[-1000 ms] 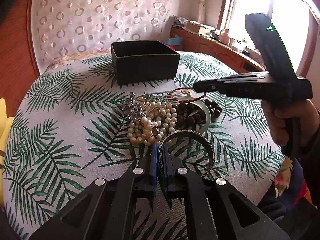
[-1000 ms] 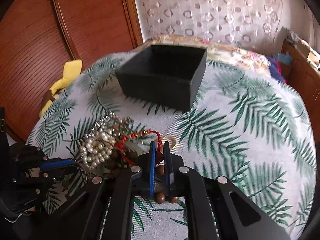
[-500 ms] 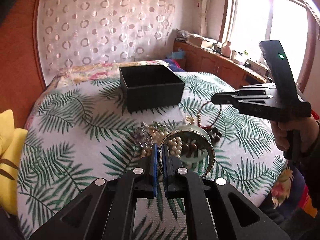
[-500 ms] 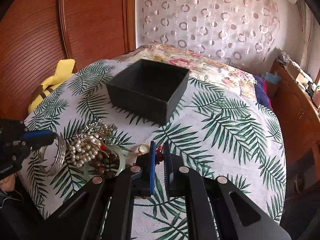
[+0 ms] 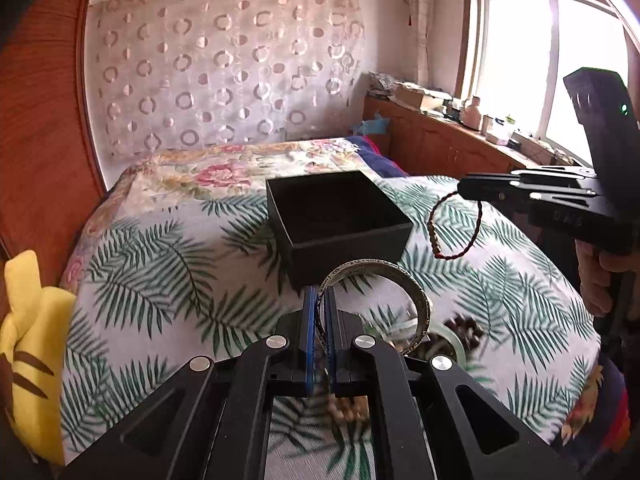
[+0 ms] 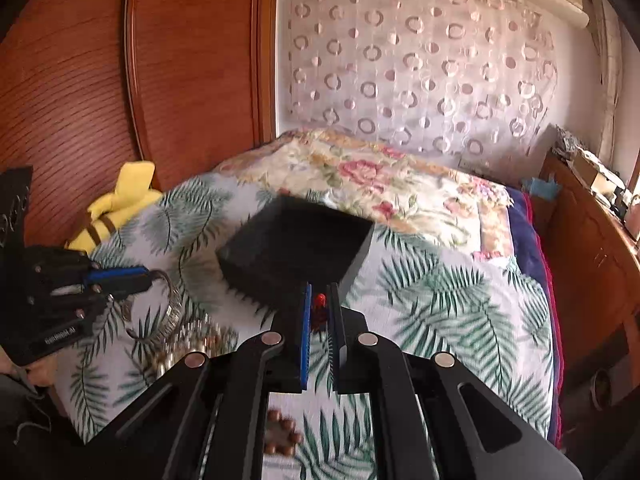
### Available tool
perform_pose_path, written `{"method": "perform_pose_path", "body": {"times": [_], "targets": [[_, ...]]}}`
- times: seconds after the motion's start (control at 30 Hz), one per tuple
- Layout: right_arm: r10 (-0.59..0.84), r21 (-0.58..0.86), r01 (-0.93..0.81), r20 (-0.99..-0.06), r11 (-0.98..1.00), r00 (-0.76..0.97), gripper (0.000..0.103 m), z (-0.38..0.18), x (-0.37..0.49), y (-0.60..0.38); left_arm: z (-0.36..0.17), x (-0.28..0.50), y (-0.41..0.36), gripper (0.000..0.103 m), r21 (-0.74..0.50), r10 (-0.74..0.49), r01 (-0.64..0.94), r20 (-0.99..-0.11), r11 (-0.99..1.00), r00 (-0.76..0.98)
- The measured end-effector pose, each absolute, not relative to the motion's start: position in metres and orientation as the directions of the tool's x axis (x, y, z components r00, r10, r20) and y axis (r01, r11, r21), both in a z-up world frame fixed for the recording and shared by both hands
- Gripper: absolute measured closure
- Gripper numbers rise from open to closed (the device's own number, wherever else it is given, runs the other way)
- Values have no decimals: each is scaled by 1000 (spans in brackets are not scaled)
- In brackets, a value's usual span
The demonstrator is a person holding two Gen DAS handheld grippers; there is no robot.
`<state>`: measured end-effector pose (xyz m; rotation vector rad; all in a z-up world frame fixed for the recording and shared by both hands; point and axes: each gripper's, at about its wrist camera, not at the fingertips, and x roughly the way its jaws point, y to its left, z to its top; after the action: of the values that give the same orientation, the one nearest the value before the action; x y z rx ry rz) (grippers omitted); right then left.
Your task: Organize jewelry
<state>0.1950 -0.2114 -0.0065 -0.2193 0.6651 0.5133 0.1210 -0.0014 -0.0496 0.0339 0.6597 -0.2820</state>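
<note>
My left gripper (image 5: 319, 300) is shut on a silver bangle (image 5: 416, 300) and holds it above the bed, just in front of the open black box (image 5: 340, 224). My right gripper (image 6: 319, 300) is shut on a red beaded bracelet (image 6: 319, 309); in the left wrist view that bracelet (image 5: 436, 236) hangs from the right gripper (image 5: 464, 189) to the right of the box. The box also shows in the right wrist view (image 6: 296, 256). The left gripper with the bangle (image 6: 172, 312) appears at the left there.
A pile of pearls and brown beads (image 5: 460, 332) lies on the palm-leaf cloth (image 5: 160, 280) below my grippers. A yellow plush toy (image 5: 32, 360) sits at the left edge. A wooden cabinet (image 5: 448, 148) with clutter stands at the right.
Both grippers have risen from the jewelry pile and moved toward the box. The left one lifted the bangle off the pile; the right one lifted the red bracelet.
</note>
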Motion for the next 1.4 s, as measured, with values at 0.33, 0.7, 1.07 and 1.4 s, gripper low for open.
{"method": "perform_pose_path", "body": {"times": [0.33, 0.7, 1.07, 1.4], "targets": [[428, 27, -531, -630, 847, 649, 94, -3, 250, -195, -33, 167, 1, 99, -48, -223, 243, -591, 969, 775], [421, 85, -505, -681, 859, 600, 81, -38, 275, -195, -38, 212, -9, 99, -27, -190, 221, -616, 975, 765], [444, 118, -492, -644, 863, 624, 70, -34, 259, -223, -62, 249, -31, 98, 7, -162, 228, -681, 974, 714], [444, 102, -502, -637, 859, 630, 70, -36, 235, -233, -60, 244, -28, 95, 1, -164, 224, -680, 974, 715]]}}
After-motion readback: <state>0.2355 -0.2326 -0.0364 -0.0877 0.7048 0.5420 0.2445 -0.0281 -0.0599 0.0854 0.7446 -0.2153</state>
